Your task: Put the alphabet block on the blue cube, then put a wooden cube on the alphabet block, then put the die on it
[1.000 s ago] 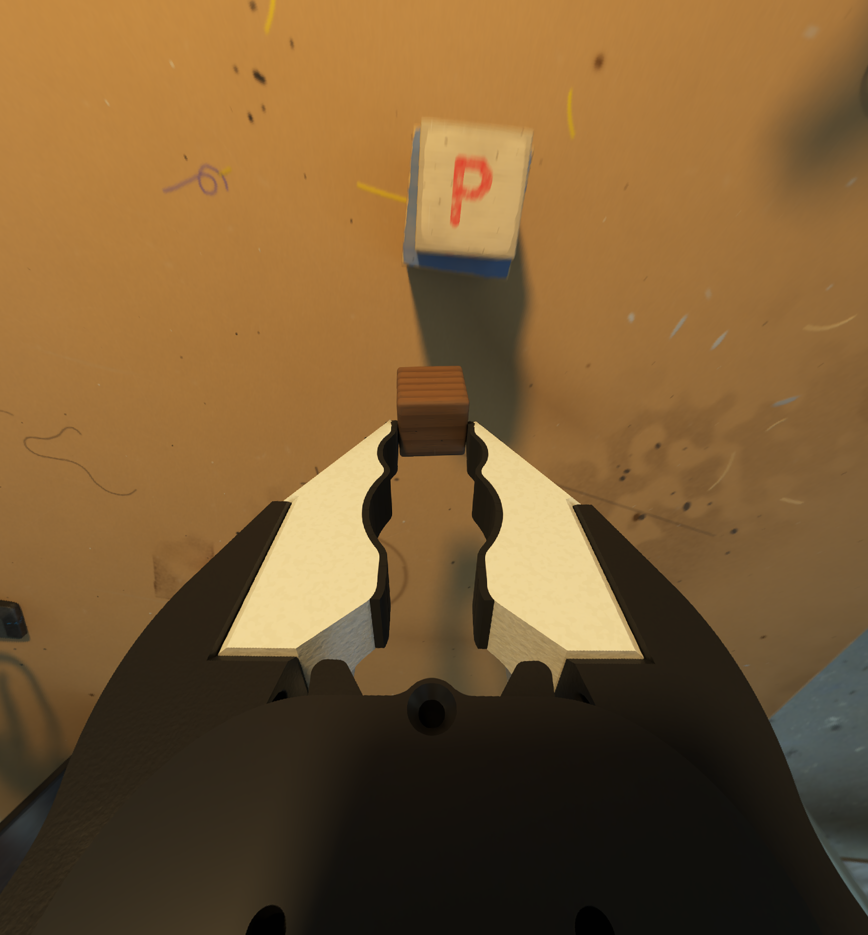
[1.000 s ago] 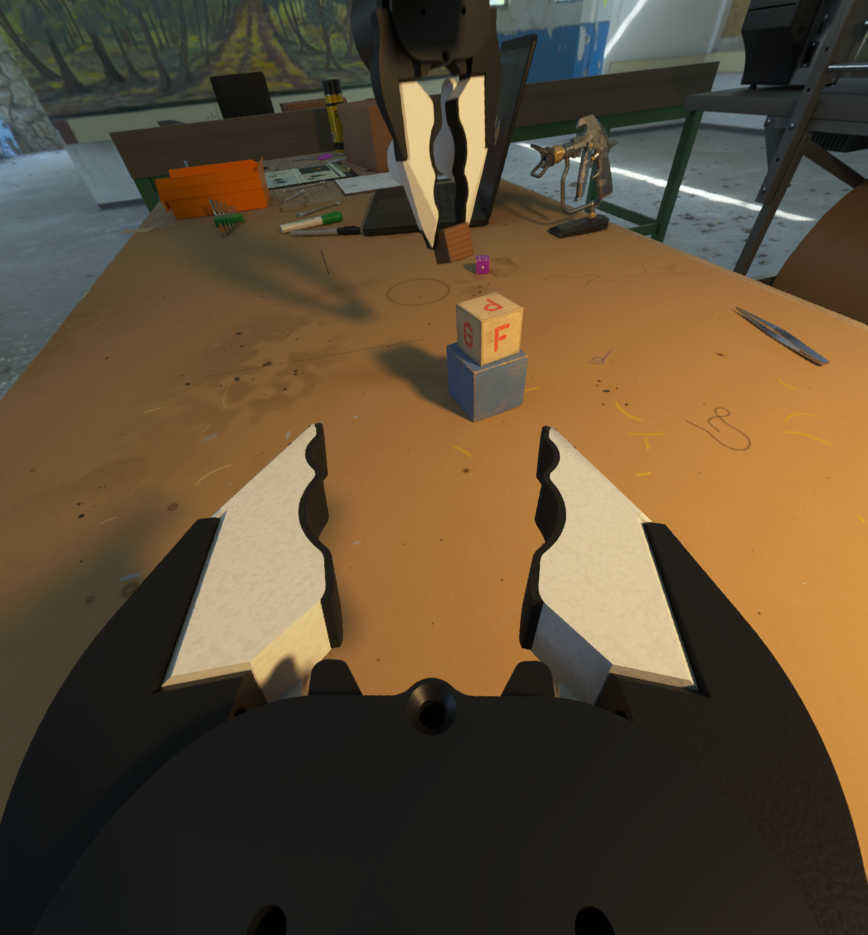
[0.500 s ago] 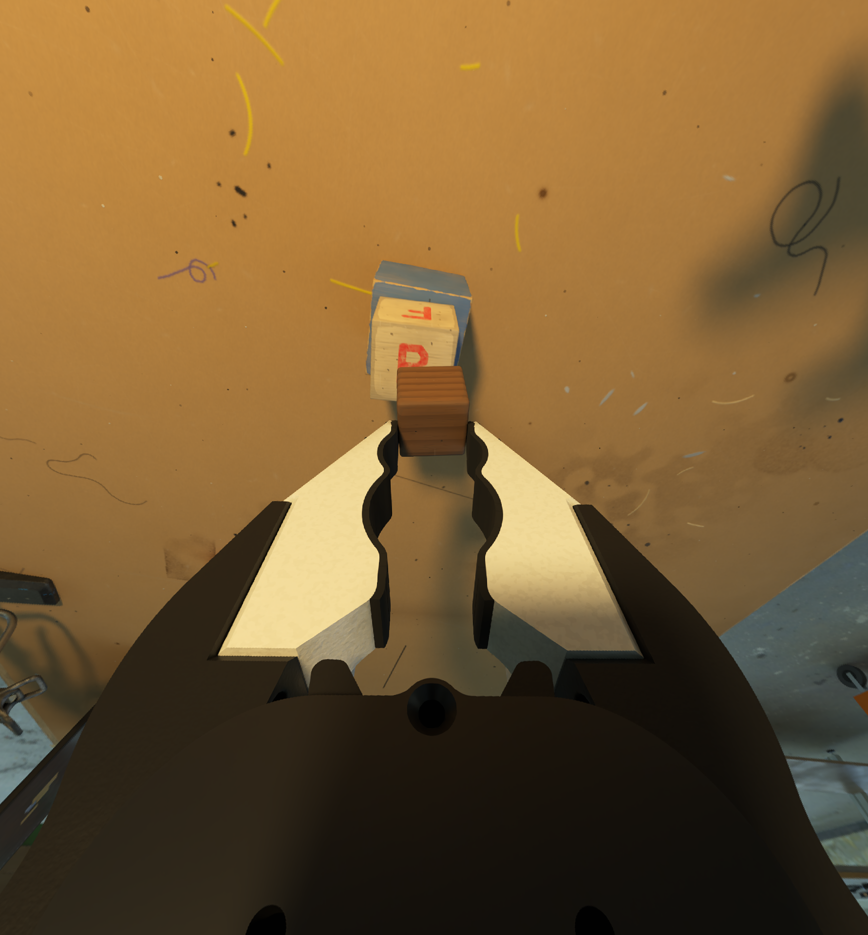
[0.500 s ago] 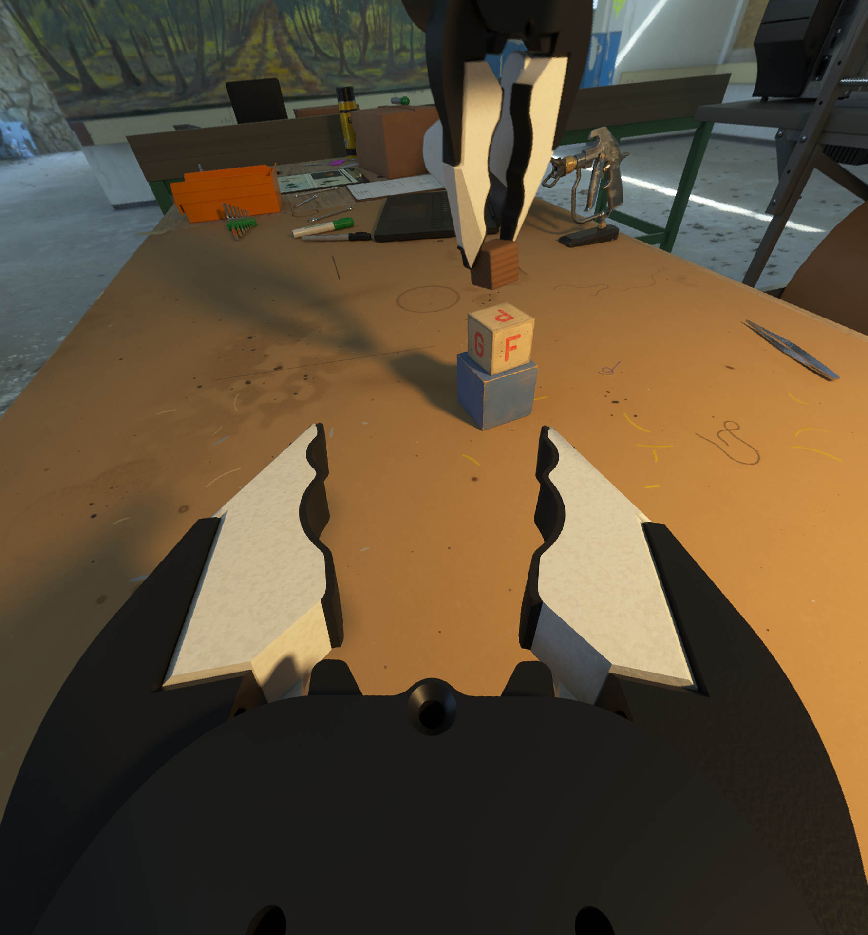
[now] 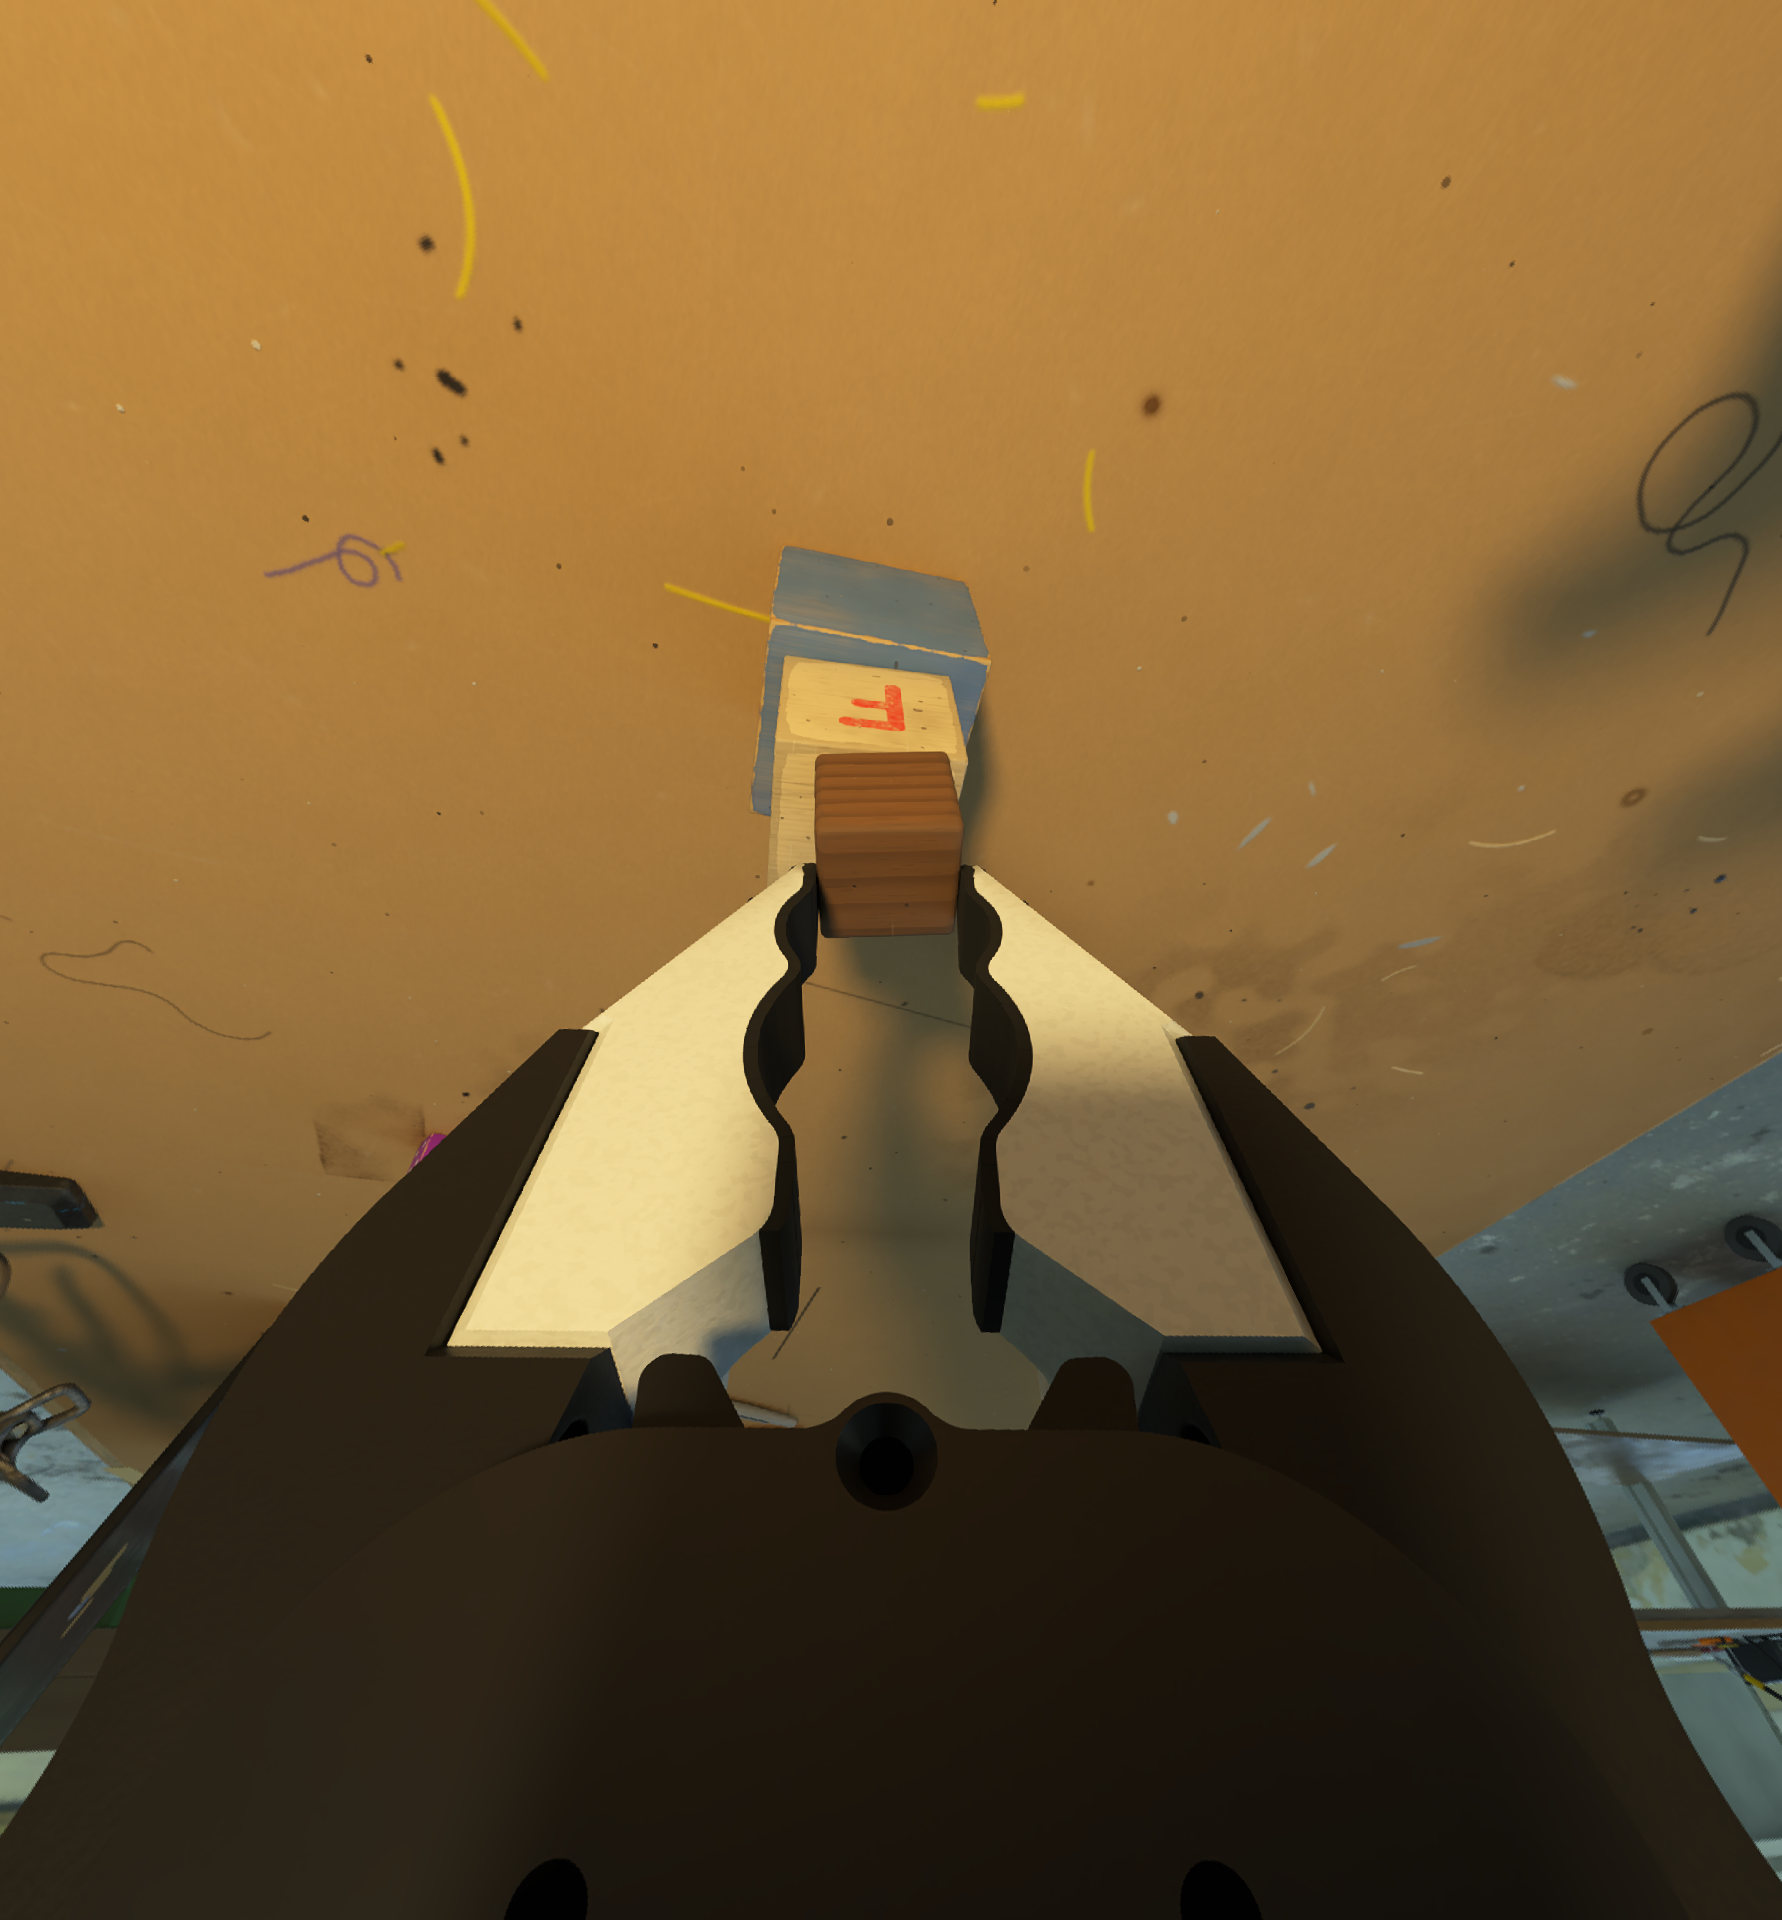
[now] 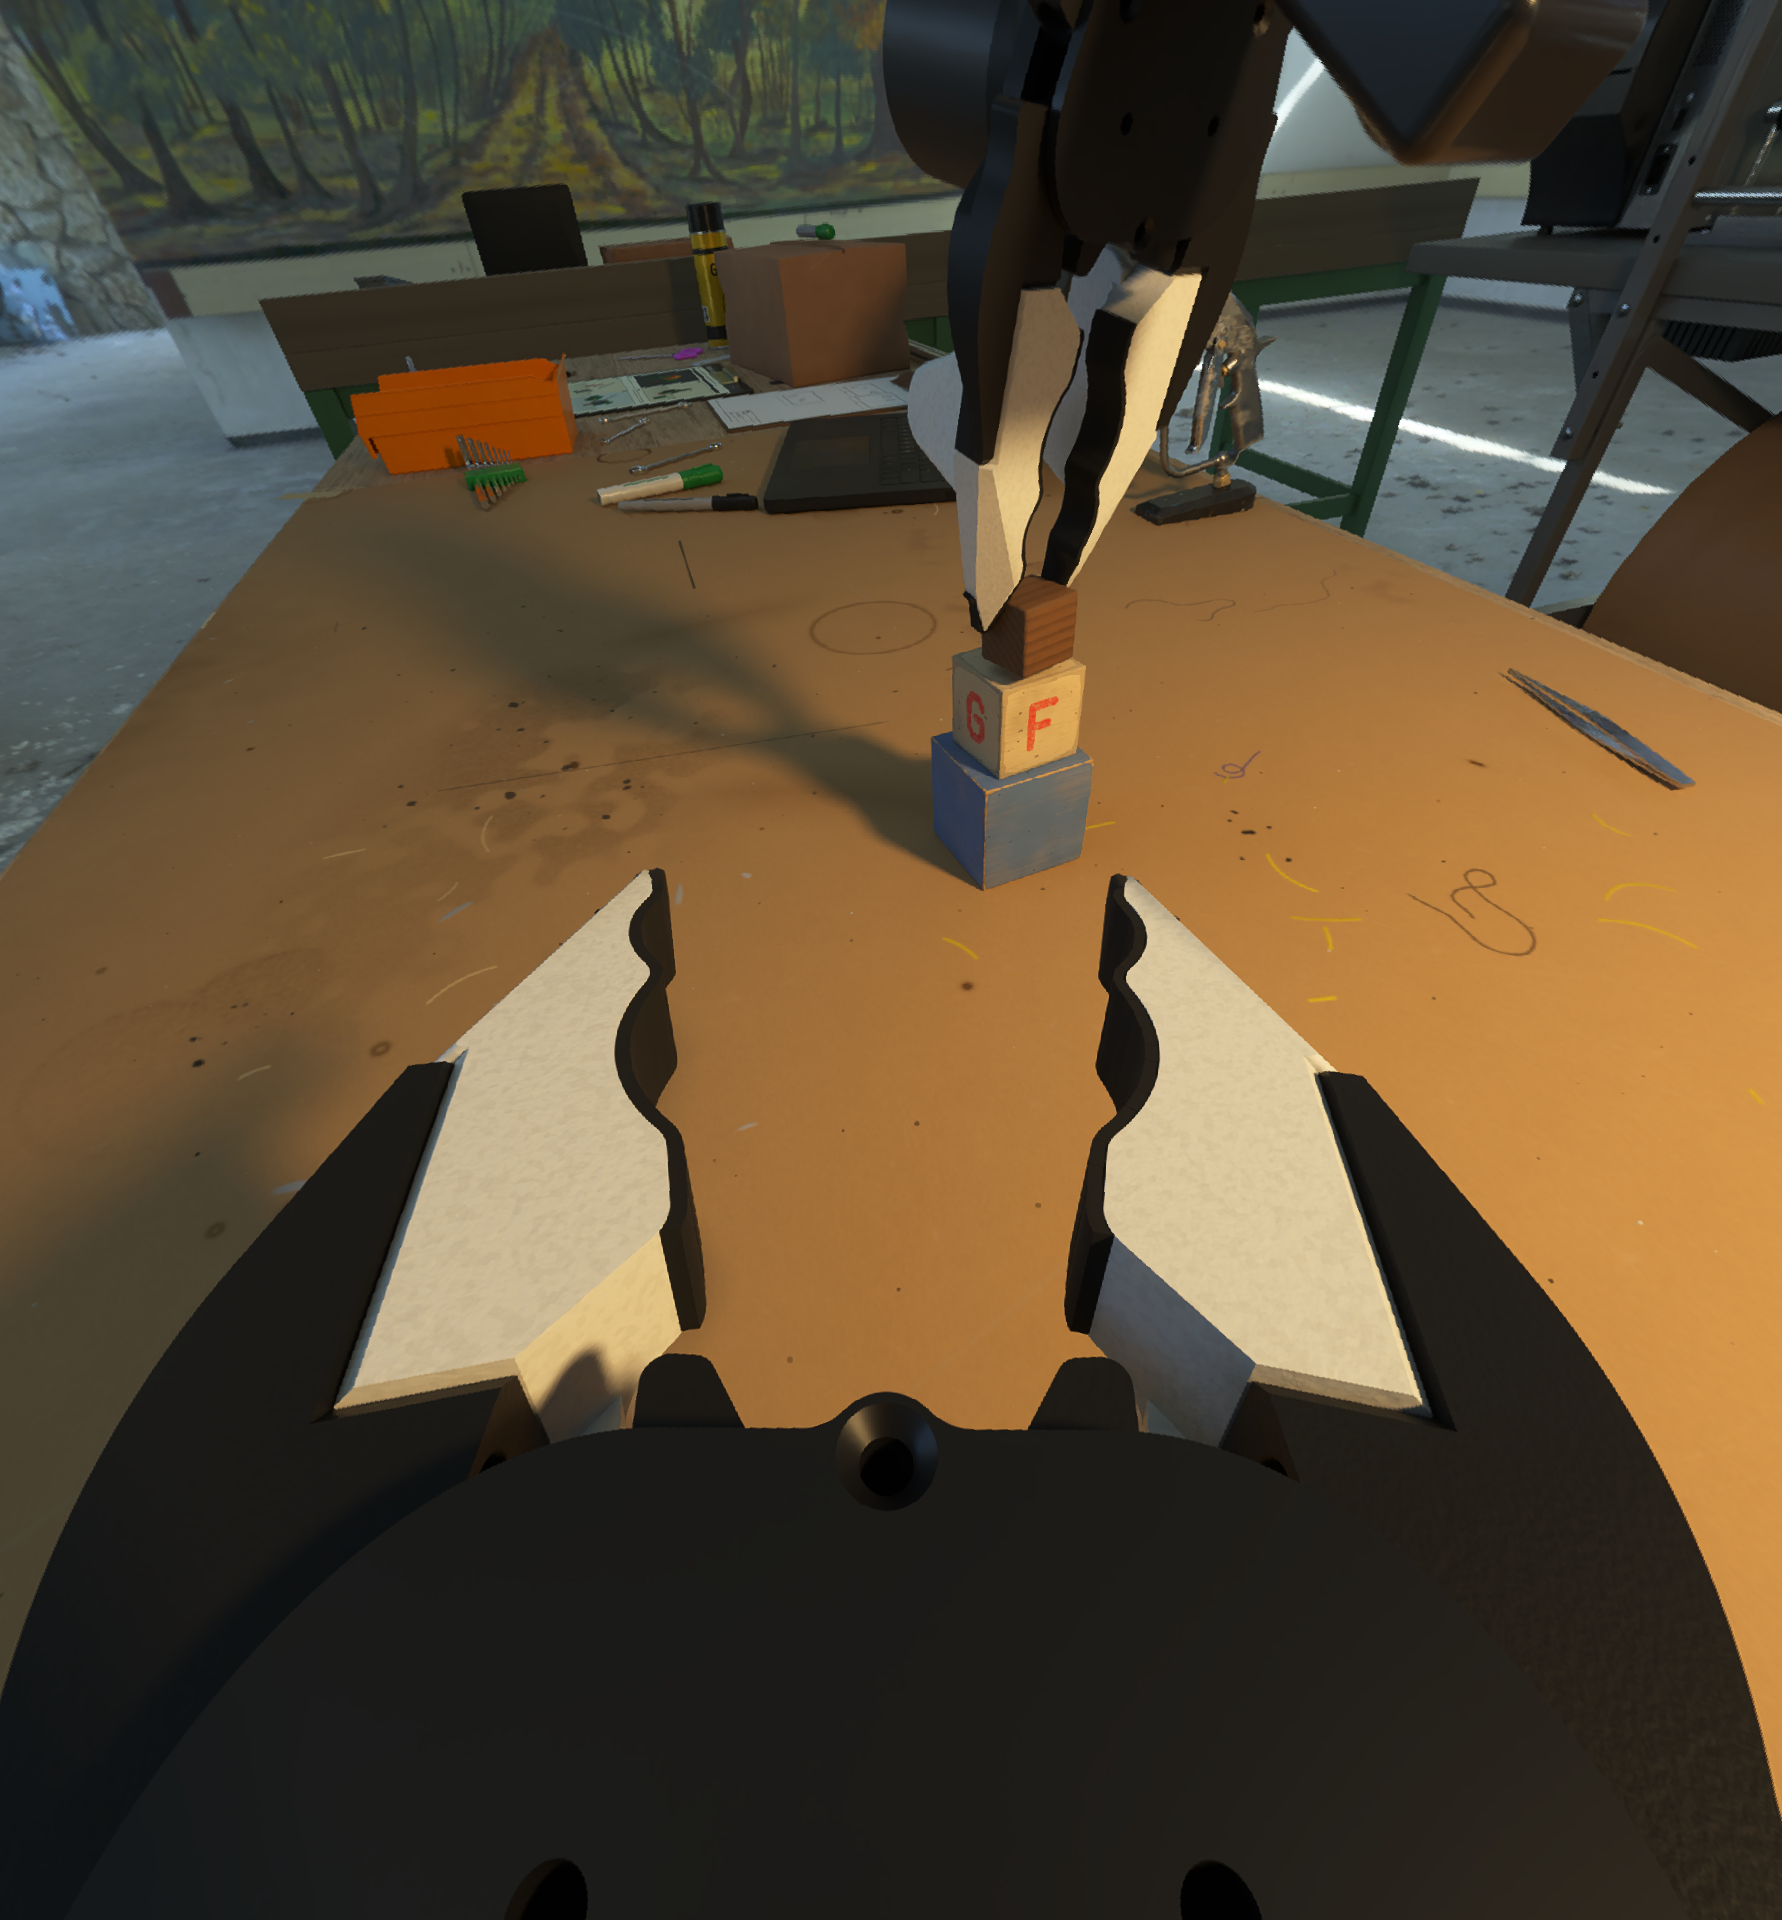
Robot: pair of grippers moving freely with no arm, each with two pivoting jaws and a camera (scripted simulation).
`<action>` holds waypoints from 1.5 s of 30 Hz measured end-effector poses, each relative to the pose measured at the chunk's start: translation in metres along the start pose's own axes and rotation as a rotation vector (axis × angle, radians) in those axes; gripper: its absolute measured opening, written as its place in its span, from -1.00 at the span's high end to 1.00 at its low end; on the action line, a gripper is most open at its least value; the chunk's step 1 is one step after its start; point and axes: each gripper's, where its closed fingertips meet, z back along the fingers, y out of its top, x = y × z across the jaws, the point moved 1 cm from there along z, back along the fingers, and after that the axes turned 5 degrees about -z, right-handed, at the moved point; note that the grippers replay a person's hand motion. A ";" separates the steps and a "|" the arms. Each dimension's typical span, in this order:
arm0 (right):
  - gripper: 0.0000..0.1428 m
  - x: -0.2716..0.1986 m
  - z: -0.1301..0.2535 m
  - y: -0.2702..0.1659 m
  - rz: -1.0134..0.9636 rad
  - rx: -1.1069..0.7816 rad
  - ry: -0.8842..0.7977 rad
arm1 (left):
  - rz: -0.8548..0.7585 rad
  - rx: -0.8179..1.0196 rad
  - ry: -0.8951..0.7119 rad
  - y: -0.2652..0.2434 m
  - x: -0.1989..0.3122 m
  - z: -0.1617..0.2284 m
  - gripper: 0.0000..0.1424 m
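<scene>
Your left hand-held gripper (image 5: 887,883) pinches the wooden cube (image 5: 887,844) between its fingertips. In the right wrist view that cube (image 6: 1030,627) sits tilted at the top of the alphabet block (image 6: 1019,715), touching or just above it; you cannot tell which from these views. The alphabet block rests on the blue cube (image 6: 1012,810), which stands on the tabletop (image 6: 554,790). From your left wrist view, the cube hides most of the block's top face, and the blue cube (image 5: 871,608) shows beyond it. Your right hand-held gripper (image 6: 887,894) is spread wide with nothing between its fingers, low over the tabletop near the stack. You cannot pick out the die for certain.
</scene>
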 end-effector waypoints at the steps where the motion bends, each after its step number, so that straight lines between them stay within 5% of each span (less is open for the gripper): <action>1: -0.17 0.000 0.000 0.000 0.000 0.001 0.000 | -0.001 -0.002 -0.001 0.000 0.000 -0.001 0.63; 26: -0.17 -0.001 -0.001 -0.001 -0.002 -0.001 0.003 | -0.001 0.023 -0.009 0.003 -0.003 -0.005 0.63; 37: -0.19 -0.002 0.001 0.002 0.007 0.006 0.002 | -0.015 0.190 0.020 -0.010 -0.007 0.016 0.07; 45: -0.19 -0.003 0.004 0.004 0.011 0.013 -0.002 | 0.152 0.330 0.148 -0.110 -0.048 0.027 -0.03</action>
